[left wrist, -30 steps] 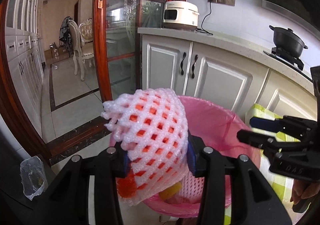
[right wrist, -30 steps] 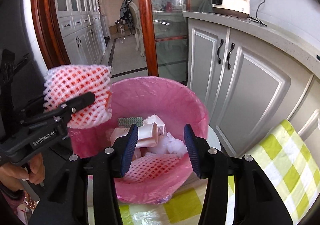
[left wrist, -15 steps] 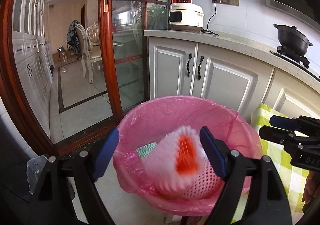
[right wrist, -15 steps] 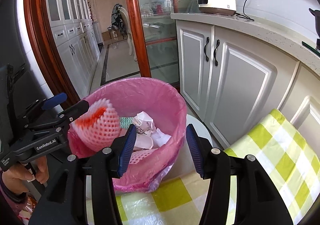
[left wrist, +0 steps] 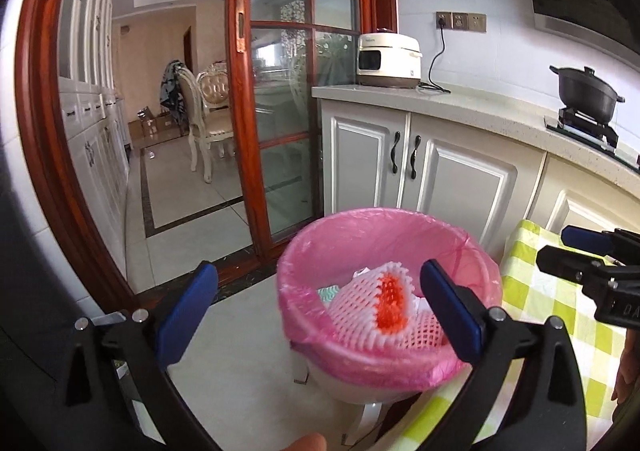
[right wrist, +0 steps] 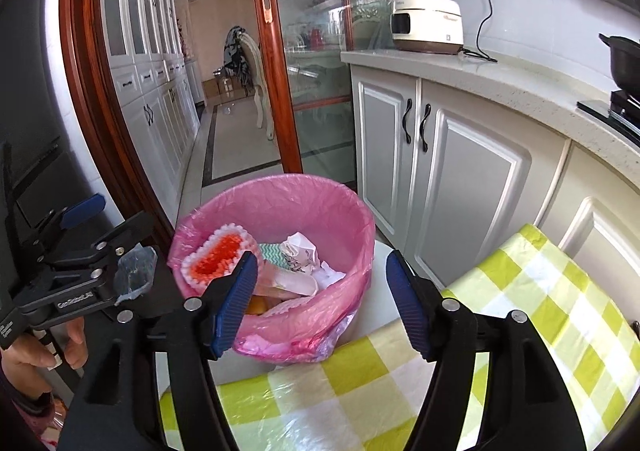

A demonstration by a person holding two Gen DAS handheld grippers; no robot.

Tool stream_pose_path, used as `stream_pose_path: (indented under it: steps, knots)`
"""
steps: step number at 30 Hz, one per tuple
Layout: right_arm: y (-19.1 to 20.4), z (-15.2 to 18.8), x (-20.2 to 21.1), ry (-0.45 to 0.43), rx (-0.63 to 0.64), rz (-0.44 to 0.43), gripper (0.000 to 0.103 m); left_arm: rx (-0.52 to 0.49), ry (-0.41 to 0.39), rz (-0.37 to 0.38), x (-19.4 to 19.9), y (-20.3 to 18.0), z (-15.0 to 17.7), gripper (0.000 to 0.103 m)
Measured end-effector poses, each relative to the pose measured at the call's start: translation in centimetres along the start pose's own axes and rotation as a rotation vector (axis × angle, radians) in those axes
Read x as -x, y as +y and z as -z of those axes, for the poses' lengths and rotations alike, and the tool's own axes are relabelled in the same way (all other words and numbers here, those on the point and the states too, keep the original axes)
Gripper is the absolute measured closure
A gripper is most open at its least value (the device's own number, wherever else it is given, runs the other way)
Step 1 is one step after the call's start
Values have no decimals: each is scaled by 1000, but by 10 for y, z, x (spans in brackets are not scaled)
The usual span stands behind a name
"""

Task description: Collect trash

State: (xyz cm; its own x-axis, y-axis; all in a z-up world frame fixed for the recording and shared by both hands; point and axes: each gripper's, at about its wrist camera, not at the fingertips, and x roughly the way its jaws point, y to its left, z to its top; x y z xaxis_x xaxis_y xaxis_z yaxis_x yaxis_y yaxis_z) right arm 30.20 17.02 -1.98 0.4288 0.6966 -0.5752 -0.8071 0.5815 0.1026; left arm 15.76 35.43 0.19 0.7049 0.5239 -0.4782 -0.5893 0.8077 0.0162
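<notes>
A bin with a pink liner (left wrist: 384, 235) stands on a white stool beside the table; it also shows in the right wrist view (right wrist: 280, 203). A white foam fruit net with an orange inside (left wrist: 384, 303) lies in the bin on other trash, also seen in the right wrist view (right wrist: 218, 261). Crumpled paper (right wrist: 300, 251) lies beside it. My left gripper (left wrist: 316, 311) is open and empty, just before the bin. My right gripper (right wrist: 320, 303) is open and empty, over the bin's near rim.
A table with a green checked cloth (right wrist: 520, 315) is at the right. White cabinets (left wrist: 440, 179) and a counter with a rice cooker (left wrist: 388, 59) and a black pot (left wrist: 588, 95) stand behind. A wood-framed glass door (left wrist: 288, 111) is at left of them.
My left gripper opened and let go of the foam net, which dropped into the bin. Both grippers have drawn back from the bin.
</notes>
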Motion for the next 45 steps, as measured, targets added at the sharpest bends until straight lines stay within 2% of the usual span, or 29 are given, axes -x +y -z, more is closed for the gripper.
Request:
stream_pose_path:
  steps: [6,8,12,24,29,33,37,41,45]
  knots:
    - [9,8,36,-37,-30,-21,18,51,6,-9,45,12,7,5]
    - [13,15,50,-56,-48,-15,18,76,1,-8,62,16,10,5]
    - [26,33,71,-71,-40,24,18,104,5,39,89,20,18,5]
    - [56,64,143,-92,8,117,18,21,-29,156,147,-11,27,5]
    - [56,75,173,-114,16,143,18,-18,-47,169,162,-24,26,5]
    - [47,81,185,-127,5,146,18,-56,-41,174,170,-33,26,5]
    - [36,84,188,-137,-25,147,18,-75,-14,218,172,-42,25,5]
    - [29,88,187,-146,-54,155,18,-122,-34,206,176,-53,28,5]
    - [21,89,187,-151,-85,179,18,-125,-21,219,175,-53,31,5]
